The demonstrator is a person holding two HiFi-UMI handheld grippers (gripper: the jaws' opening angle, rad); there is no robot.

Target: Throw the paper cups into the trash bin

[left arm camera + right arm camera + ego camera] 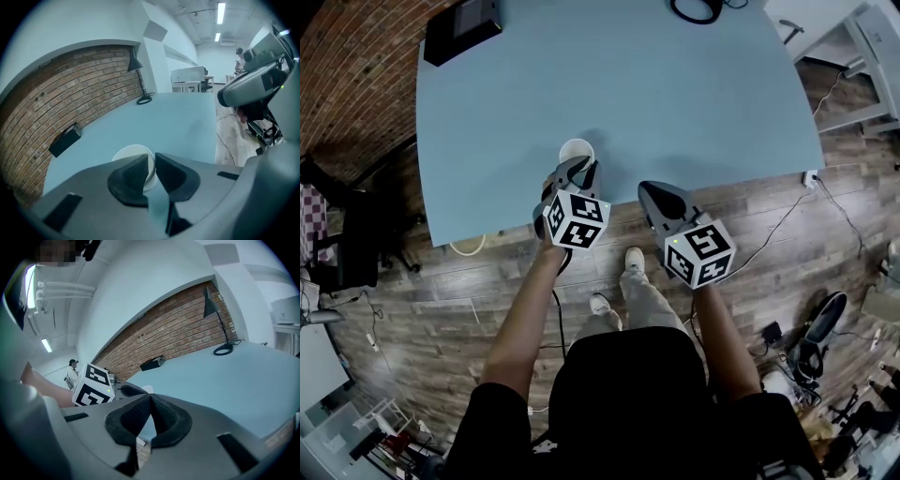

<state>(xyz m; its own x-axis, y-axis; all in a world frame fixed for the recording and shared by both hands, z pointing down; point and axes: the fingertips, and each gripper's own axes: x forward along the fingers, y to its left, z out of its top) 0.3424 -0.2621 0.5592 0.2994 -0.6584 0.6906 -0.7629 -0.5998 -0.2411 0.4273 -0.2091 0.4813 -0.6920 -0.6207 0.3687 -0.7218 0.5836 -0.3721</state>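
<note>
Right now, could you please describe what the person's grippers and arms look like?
Both the left gripper and right gripper have smooth grey shells, tapered noses and black textured pads. Each carries a white cube with black square markers. The person wears a black short-sleeved top; forearms are bare.

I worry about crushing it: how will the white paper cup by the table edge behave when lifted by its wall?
The paper cup looks thin-walled and empty, so probably light; its rim may dent where the left claw pinches it. Standing near the table edge, it could tip easily if nudged.
</note>
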